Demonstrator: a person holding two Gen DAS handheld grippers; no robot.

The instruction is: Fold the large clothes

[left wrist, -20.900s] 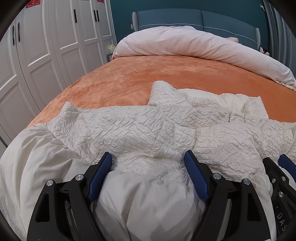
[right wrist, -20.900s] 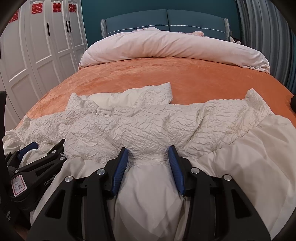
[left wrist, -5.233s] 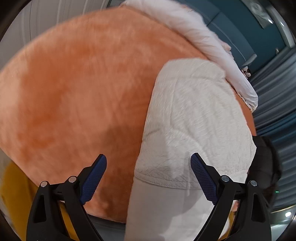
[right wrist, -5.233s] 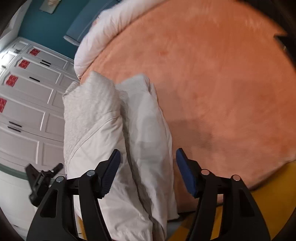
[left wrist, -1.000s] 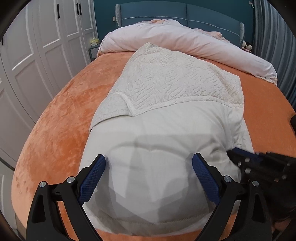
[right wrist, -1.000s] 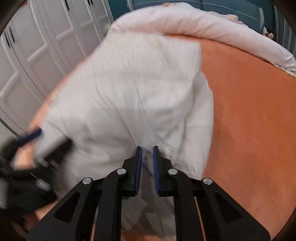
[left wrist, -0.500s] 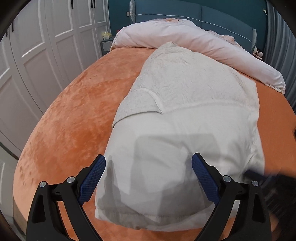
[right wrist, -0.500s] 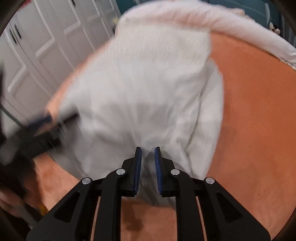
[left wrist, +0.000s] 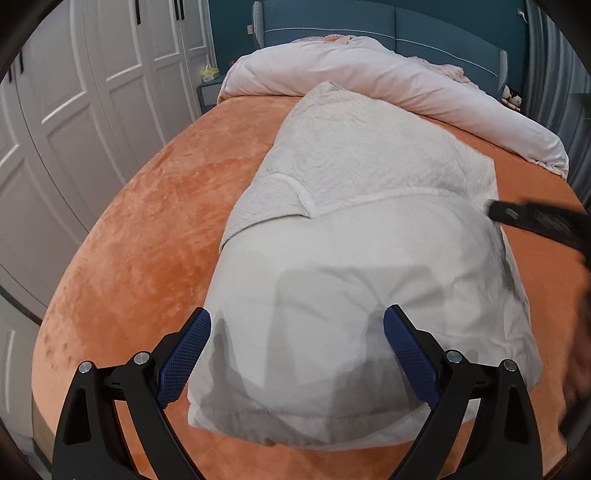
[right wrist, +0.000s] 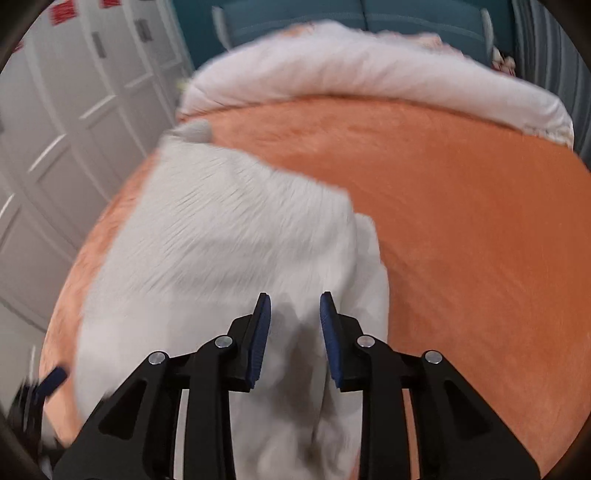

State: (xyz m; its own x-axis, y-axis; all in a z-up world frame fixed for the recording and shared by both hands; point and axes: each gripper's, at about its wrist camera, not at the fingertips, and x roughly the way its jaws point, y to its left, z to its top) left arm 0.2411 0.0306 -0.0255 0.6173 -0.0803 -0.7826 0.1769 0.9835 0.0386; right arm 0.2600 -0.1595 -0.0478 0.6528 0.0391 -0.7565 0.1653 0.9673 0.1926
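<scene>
A large cream-white garment (left wrist: 354,258) lies folded into a long bundle on the orange bedspread (left wrist: 147,236), its crinkled half toward the headboard and its smooth half near me. My left gripper (left wrist: 297,317) hangs open above the smooth near end, with nothing gripped. In the right wrist view, which is blurred, the garment (right wrist: 221,236) lies left of centre. The jaws of my right gripper (right wrist: 294,299) are opening over its near right corner; cloth shows in the gap, but the pads do not press on it. That gripper (left wrist: 535,221) also appears blurred at the garment's right edge.
A rolled pale pink duvet (left wrist: 388,77) lies across the head of the bed in front of a blue headboard (left wrist: 424,33). White wardrobe doors (left wrist: 74,110) line the left side. Bare orange bedspread (right wrist: 461,221) stretches to the right of the garment.
My right gripper's jaws have parted from nearly shut, and it has lifted off the cloth. In the left wrist view it moved from the lower right to the garment's right edge.
</scene>
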